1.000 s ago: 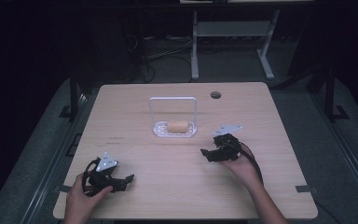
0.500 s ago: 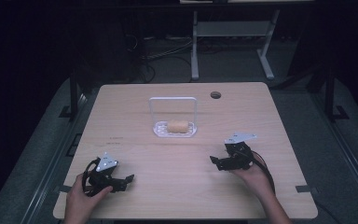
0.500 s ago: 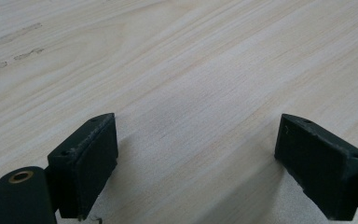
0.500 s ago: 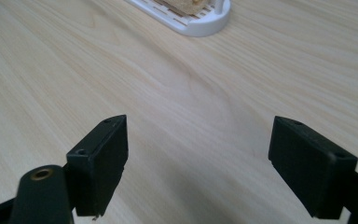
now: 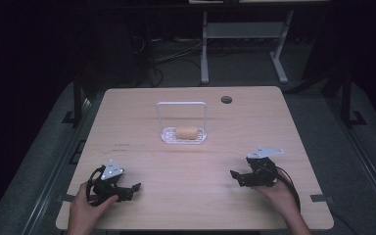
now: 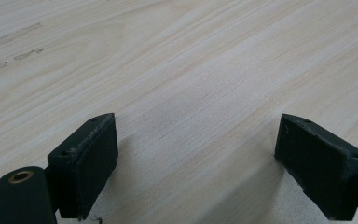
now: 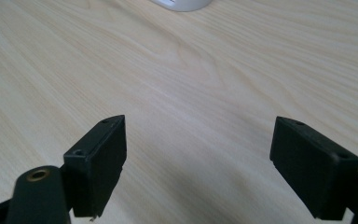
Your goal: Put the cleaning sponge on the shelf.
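The left gripper [image 5: 127,188] sits low by the person's near left with jaws spread wide and empty, while the right gripper [image 5: 238,177], jaws just opening and empty, points leftward at near right.

A pale wooden bench [image 5: 196,161] carries a white wire-handled basket [image 5: 183,134] near its middle, a bread roll [image 5: 186,131] inside; a round cable hole [image 5: 226,100] sits toward the far edge.

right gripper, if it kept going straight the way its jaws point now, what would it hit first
The right gripper stands open with nothing between its jaws and points across bare table. Farther along that line sits the white tray, probably the first thing met, though depth is hard to judge.
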